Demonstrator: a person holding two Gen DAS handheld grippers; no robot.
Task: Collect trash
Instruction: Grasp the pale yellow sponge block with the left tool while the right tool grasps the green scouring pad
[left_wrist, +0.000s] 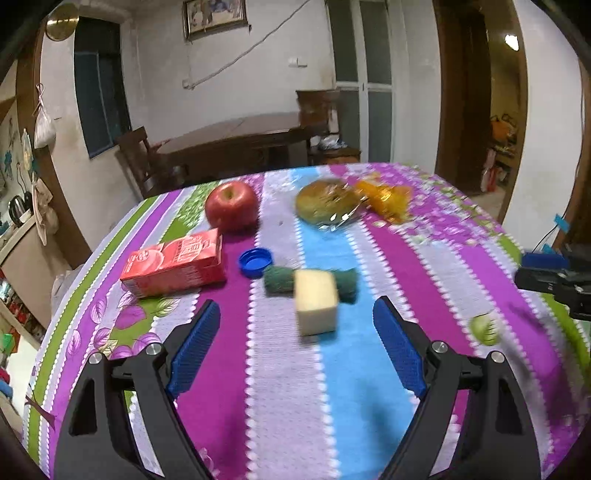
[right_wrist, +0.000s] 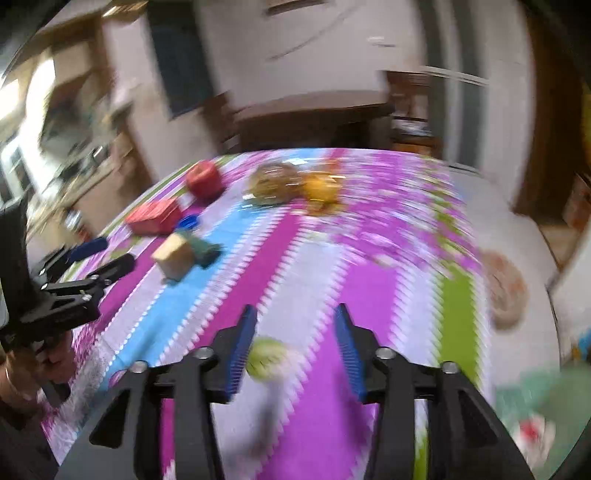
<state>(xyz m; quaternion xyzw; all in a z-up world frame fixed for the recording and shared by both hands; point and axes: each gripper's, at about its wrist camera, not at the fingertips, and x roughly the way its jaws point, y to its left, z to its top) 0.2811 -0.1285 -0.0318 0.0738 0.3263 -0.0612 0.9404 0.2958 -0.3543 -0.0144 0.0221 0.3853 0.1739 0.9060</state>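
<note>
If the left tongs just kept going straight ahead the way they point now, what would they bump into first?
Most likely the pale yellow sponge block, which sits between the open left tongs just ahead of their tips. The green scrubber lies right behind it. Depth is hard to judge in this blurred view.

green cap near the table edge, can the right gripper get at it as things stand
Probably yes: the right gripper is open with the green cap lying between its fingers, by the left one, and nothing in the way.

A: Where could a gripper pass?
B: Over bare cloth (left_wrist: 280, 398) nearest us.
A: And farther?
B: Sponge (left_wrist: 317, 306), cap (left_wrist: 255, 261) and carton (left_wrist: 175, 267) crowd together; apple (left_wrist: 232, 205) stands behind.
</note>
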